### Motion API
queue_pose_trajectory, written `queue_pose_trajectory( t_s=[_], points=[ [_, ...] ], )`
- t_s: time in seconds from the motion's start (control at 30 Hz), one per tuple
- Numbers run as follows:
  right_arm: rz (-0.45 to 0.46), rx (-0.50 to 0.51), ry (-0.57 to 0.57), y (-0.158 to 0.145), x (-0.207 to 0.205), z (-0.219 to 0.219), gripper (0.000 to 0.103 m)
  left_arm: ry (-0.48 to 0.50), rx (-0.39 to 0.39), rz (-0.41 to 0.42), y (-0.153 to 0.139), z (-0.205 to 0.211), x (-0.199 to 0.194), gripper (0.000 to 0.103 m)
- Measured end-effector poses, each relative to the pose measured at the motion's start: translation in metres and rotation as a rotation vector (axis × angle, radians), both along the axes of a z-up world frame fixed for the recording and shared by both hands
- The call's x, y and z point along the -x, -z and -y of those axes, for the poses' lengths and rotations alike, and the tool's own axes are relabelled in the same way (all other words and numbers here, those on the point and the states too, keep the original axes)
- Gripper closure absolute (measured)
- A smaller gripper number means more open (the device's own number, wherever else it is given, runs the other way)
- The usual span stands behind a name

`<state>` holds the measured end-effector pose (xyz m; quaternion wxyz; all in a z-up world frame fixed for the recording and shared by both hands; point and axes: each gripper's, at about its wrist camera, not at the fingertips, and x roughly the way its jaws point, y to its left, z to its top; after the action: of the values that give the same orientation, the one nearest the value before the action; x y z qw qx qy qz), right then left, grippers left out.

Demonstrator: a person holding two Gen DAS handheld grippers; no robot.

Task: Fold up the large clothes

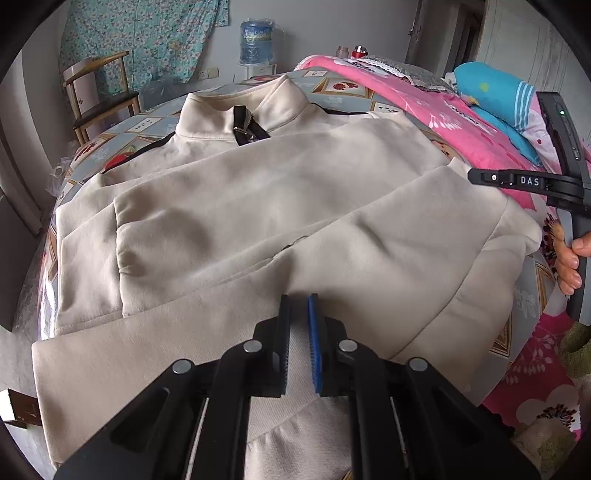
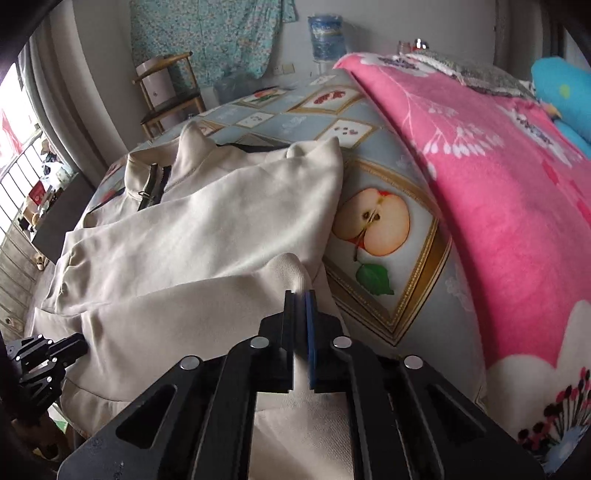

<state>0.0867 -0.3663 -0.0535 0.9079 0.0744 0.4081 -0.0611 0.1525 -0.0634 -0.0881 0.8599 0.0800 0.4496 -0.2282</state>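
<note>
1. Left wrist view: a cream zip-up jacket [image 1: 280,206] lies front-up on the bed [image 1: 147,123], collar and black zipper [image 1: 243,127] at the far end. Both sleeves appear already folded across the chest. The left gripper [image 1: 298,343] is low over the near hem, its jaws narrowly parted with fabric showing in the gap; whether they pinch it I cannot tell. The right gripper [image 1: 532,181] shows at the right edge, held in a hand [image 1: 570,258].

2. Right wrist view: the right gripper [image 2: 300,339] has its jaws closed on a raised fold of the jacket [image 2: 207,236] at its right edge. The left gripper [image 2: 48,354] touches the hem at far left. Judging from this, the sleeves are done and the body fold remains.

3. Surface and room: a fruit-print bedsheet [image 2: 380,221], a pink floral blanket [image 2: 498,192] alongside, a blue pillow [image 1: 495,96], a wooden chair [image 2: 170,96], a water dispenser [image 1: 256,42] and a hanging floral cloth [image 2: 207,33].
</note>
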Motion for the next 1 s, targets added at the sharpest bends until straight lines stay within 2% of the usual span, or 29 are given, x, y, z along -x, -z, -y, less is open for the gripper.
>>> queue_pose_trajectory(
  t_s=[0.1,0.17,0.23,0.37,0.43,0.53,0.6,0.73,0.8,0.87,0.93,1.0],
  points=[
    [0.108,0.091,0.017,-0.028,0.014,-0.015,0.099,0.001,-0.003,-0.005,0.0,0.0,-0.001,0.093],
    [0.144,0.146,0.013,-0.037,0.013,-0.023,0.099,0.001,-0.003,-0.007,0.0,-0.001,-0.002,0.093],
    [0.123,0.168,0.007,-0.028,0.001,-0.02,0.099,0.001,-0.005,-0.006,0.0,0.0,-0.001,0.093],
    [0.018,0.162,-0.007,0.015,-0.024,-0.007,0.099,0.01,-0.013,-0.001,0.0,0.001,-0.002,0.093],
    [0.013,0.142,-0.003,0.015,-0.021,-0.005,0.095,0.015,-0.016,-0.004,-0.001,0.001,-0.002,0.093],
    [0.034,0.096,0.047,-0.007,-0.003,0.007,0.082,0.015,-0.014,-0.011,-0.001,0.0,-0.004,0.093],
    [0.074,0.101,0.073,-0.029,0.017,0.012,0.08,0.015,-0.015,-0.011,-0.001,0.001,-0.003,0.093],
    [0.127,0.107,-0.007,-0.061,0.062,-0.002,0.076,0.021,-0.023,-0.003,0.0,0.002,-0.002,0.093],
    [0.095,0.07,-0.1,-0.056,0.072,-0.021,0.076,0.023,-0.018,-0.005,0.0,0.001,-0.002,0.093],
    [0.025,0.088,-0.182,-0.038,0.074,-0.044,0.079,0.029,-0.014,-0.008,0.0,0.0,-0.003,0.093],
    [-0.056,0.102,-0.204,-0.012,0.072,-0.053,0.079,0.036,-0.015,-0.009,0.0,-0.001,-0.003,0.093],
    [-0.115,0.101,-0.174,0.015,0.07,-0.048,0.082,0.047,-0.017,-0.008,0.0,0.0,-0.003,0.093]
  ],
)
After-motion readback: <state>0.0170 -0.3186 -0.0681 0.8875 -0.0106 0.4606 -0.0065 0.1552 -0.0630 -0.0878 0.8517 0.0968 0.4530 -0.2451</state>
